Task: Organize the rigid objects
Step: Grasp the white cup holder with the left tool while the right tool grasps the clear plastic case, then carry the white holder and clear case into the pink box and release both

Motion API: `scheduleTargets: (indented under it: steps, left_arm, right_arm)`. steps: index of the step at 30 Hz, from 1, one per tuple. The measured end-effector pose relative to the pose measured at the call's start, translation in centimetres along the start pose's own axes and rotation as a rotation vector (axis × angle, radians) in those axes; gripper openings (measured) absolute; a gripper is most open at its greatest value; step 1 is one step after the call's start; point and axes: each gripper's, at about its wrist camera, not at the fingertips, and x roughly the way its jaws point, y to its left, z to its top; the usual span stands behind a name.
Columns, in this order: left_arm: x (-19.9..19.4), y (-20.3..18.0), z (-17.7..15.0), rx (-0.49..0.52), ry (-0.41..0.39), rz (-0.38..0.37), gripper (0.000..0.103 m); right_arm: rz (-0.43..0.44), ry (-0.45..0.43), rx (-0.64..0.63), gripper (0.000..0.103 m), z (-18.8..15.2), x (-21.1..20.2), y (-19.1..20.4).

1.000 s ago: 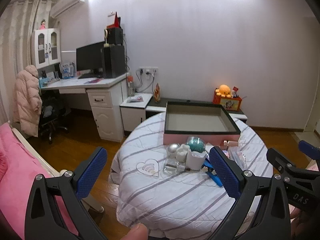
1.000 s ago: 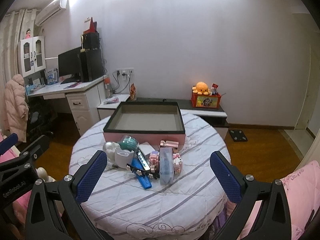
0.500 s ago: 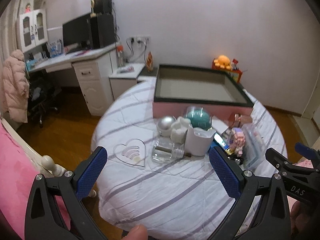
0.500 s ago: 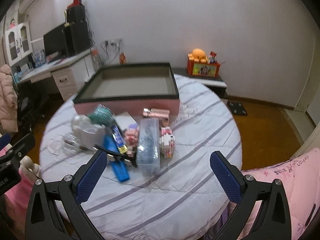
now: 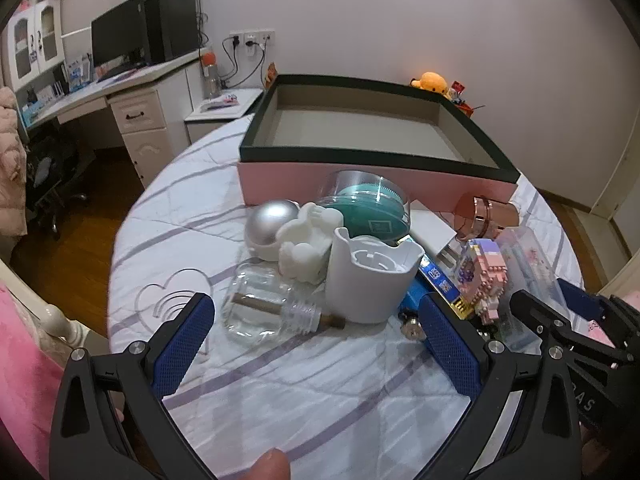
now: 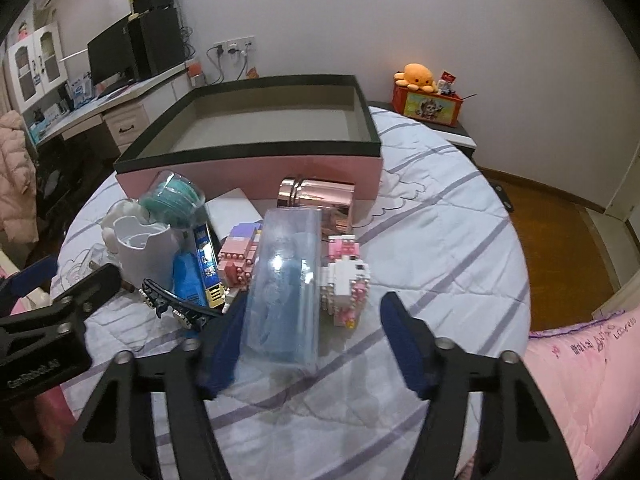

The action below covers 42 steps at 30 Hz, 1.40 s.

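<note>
so both tongs are angled down over the round counter (image 5: 304, 392) with the striped cloth. left tongs (image 5: 316, 332) spread wide, nothing between the pads, hovering just short of the glass bottle (image 5: 264, 312) lying on its side next to the white cup (image 5: 370, 276). right tongs (image 6: 312, 336) have just been closing in and sit narrower, with the near end of the clear plastic case (image 6: 286, 280) between the pads, though they don't look pressed on it. the whole clutter pile sits right in front of the pink box (image 6: 256, 172), which is open on top with bare floor inside.
</note>
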Motion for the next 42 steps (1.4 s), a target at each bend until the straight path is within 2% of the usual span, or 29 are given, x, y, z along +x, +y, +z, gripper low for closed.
scheduleTargets:
  steps: [4, 9, 14, 18, 23, 24, 25, 27, 32, 42]
  left_arm:
    - [1.7, -0.2, 0.4, -0.016, 0.025, 0.001, 0.103]
    - [2.7, -1.1, 1.3, -0.002, 0.005, 0.015, 0.103]
    - [4.0, -2.5, 1.6, 0.046, -0.006, 0.074, 0.103]
    - [3.4, -1.9, 1.7, 0.03, -0.031, 0.012, 0.083]
    - [2.7, -1.0, 1.3, 0.016, -0.046, -0.036, 0.073]
    - [2.4, -0.7, 1.1, 0.007, -0.051, -0.049, 0.067]
    - [2.2, -0.3, 1.0, -0.005, -0.052, -0.072, 0.055]
    - [2.0, 0.3, 1.1, -0.025, -0.045, -0.1, 0.055]
    - [1.6, 0.7, 1.0, -0.021, -0.049, -0.105, 0.055]
    - [-2.5, 1.1, 1.2, 0.0, -0.111, -0.101, 0.055]
  right_arm:
    - [-0.002, -0.008, -0.016, 0.052, 0.3, 0.7, 0.3]
    - [0.004, -0.016, -0.022, 0.052, 0.6, 0.9, 0.1]
    - [0.007, -0.026, -0.03, 0.05, 0.4, 0.9, 0.2]
    - [0.047, -0.026, -0.019, 0.035, 0.2, 0.5, -0.1]
    - [0.06, -0.03, -0.013, 0.034, 0.1, 0.3, -0.1]
    - [0.062, -0.033, -0.011, 0.033, 0.1, 0.2, -0.1]
    - [0.065, -0.035, -0.007, 0.033, 0.1, 0.0, -0.2]
    - [0.069, -0.041, -0.002, 0.033, 0.1, -0.3, -0.3]
    - [0.079, -0.052, -0.002, 0.033, 0.3, -1.0, -0.2]
    - [0.103, -0.093, 0.017, 0.033, 0.8, -3.3, -0.2]
